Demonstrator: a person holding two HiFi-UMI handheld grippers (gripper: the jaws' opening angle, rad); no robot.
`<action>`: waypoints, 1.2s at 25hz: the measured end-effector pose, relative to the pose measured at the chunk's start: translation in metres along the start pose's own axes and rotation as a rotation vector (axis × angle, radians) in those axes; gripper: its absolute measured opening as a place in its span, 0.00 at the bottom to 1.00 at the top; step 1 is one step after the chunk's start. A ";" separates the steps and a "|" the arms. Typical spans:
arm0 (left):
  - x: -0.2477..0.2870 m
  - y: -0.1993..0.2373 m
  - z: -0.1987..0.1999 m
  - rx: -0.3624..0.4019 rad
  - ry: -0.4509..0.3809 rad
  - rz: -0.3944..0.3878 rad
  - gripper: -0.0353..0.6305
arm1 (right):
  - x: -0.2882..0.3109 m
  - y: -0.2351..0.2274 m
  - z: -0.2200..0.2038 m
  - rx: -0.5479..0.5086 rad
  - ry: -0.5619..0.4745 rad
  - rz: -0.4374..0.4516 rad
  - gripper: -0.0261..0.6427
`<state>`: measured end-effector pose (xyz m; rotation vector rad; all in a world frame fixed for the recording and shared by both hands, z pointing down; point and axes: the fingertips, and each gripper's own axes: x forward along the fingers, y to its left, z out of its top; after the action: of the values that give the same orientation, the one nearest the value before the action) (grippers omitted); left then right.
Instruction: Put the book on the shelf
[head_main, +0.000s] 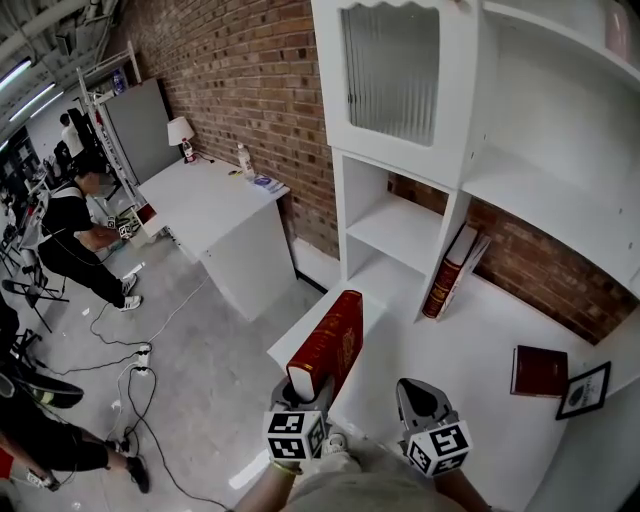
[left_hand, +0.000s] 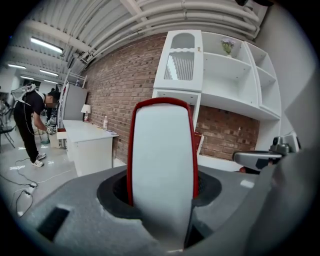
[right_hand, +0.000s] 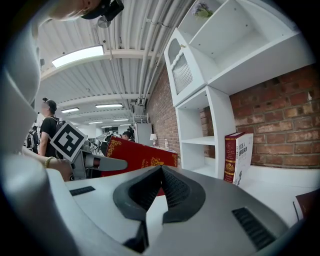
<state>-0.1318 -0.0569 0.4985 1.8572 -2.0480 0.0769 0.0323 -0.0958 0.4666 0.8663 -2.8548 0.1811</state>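
Left jaws are clasping a red book on edge; right jaws are pressed together, holding nothing.

The left gripper is gripping the red book by its near end, with the pale page edges facing back along the jaws and the gold-printed cover facing the right gripper just beside it. Ahead of both jaws, a white bench is running up to the white shelf unit, where a second red book is leaning beside an upright divider. Ahead and right of the right jaws, a dark red book is lying flat near a framed picture. Far off to the left, a person is bending over.
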 end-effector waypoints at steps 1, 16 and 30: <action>0.004 0.002 0.002 0.002 0.002 -0.005 0.41 | 0.004 -0.001 0.000 -0.002 -0.003 -0.003 0.05; 0.072 0.023 0.020 0.042 0.030 -0.114 0.41 | 0.044 -0.023 0.008 0.014 -0.013 -0.130 0.05; 0.120 0.018 0.037 0.089 0.060 -0.258 0.41 | 0.058 -0.037 0.014 0.038 -0.005 -0.276 0.05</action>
<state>-0.1655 -0.1792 0.5048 2.1304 -1.7759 0.1550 0.0035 -0.1596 0.4654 1.2557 -2.7052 0.1996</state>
